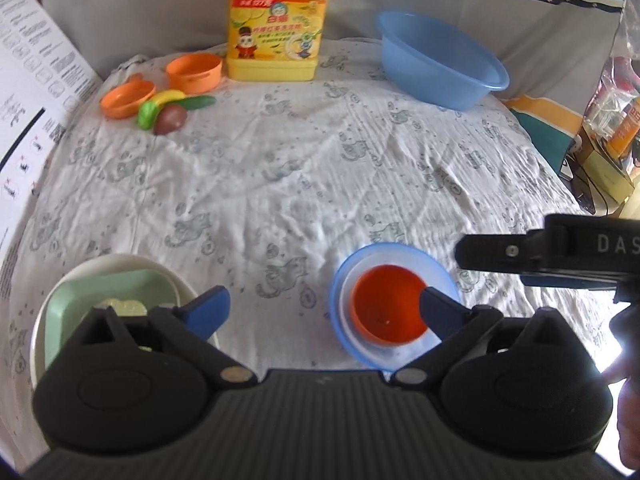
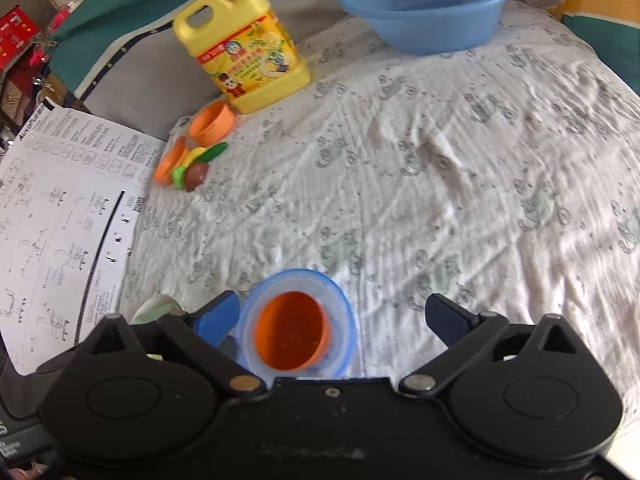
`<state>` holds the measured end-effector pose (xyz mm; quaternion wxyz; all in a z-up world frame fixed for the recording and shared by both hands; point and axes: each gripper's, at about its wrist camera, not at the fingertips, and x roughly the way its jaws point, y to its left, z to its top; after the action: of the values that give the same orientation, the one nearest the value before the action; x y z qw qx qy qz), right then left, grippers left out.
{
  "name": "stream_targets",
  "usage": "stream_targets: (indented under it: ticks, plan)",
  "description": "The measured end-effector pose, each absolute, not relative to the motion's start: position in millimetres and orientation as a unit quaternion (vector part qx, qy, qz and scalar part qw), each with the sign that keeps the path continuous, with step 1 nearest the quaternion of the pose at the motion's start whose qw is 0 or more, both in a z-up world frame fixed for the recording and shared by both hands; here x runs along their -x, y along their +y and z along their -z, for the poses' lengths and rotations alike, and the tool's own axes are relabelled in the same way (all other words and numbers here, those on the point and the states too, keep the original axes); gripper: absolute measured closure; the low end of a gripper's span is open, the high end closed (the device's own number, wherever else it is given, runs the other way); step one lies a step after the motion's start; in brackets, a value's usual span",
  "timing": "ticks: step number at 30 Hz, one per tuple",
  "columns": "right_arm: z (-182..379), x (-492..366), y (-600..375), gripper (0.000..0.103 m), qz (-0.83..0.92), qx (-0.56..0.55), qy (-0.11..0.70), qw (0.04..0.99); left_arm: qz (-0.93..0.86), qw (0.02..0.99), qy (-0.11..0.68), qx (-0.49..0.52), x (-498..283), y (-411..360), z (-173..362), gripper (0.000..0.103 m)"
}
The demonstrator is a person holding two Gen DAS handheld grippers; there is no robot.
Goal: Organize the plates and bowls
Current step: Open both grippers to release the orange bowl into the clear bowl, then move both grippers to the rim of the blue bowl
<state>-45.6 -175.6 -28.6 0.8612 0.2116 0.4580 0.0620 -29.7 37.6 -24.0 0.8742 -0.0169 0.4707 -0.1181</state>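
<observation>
An orange bowl (image 1: 386, 308) sits inside a clear bowl on a blue plate (image 1: 440, 268) on the cloth. It also shows in the right wrist view (image 2: 290, 330) on the blue plate (image 2: 342, 300). My left gripper (image 1: 324, 312) is open and empty above the cloth, its right fingertip over the orange bowl. A green dish (image 1: 92, 296) lies in a white bowl (image 1: 116, 262) under its left finger. My right gripper (image 2: 334, 320) is open and empty, with the bowl stack between its fingers. Its body (image 1: 560, 256) shows in the left wrist view.
At the back stand a yellow detergent jug (image 1: 276, 20), a blue basin (image 1: 436, 58), an orange cup (image 1: 194, 72), an orange dish (image 1: 126, 98) and toy fruit (image 1: 170, 114). A printed sheet (image 2: 52, 216) lies on the left. Boxes (image 1: 616, 136) stand at the right.
</observation>
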Motion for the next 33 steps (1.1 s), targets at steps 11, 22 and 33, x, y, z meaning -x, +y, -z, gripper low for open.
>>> stream_targets:
  ticks: [11,22,33]
  plan:
    - [44.8,60.3,-181.7,0.000,-0.040,-0.218,0.469,0.855,0.132,0.875,0.466,0.008,43.7,38.9,35.5,0.000]
    - [51.7,57.9,-176.4,0.000,-0.032,-0.213,0.483,0.849,0.143,0.870,0.471,0.011,45.1,36.6,45.5,0.000]
    - [60.4,50.2,-167.1,0.000,-0.037,-0.199,0.500,0.842,0.164,0.864,0.476,0.020,43.5,34.1,57.7,0.000]
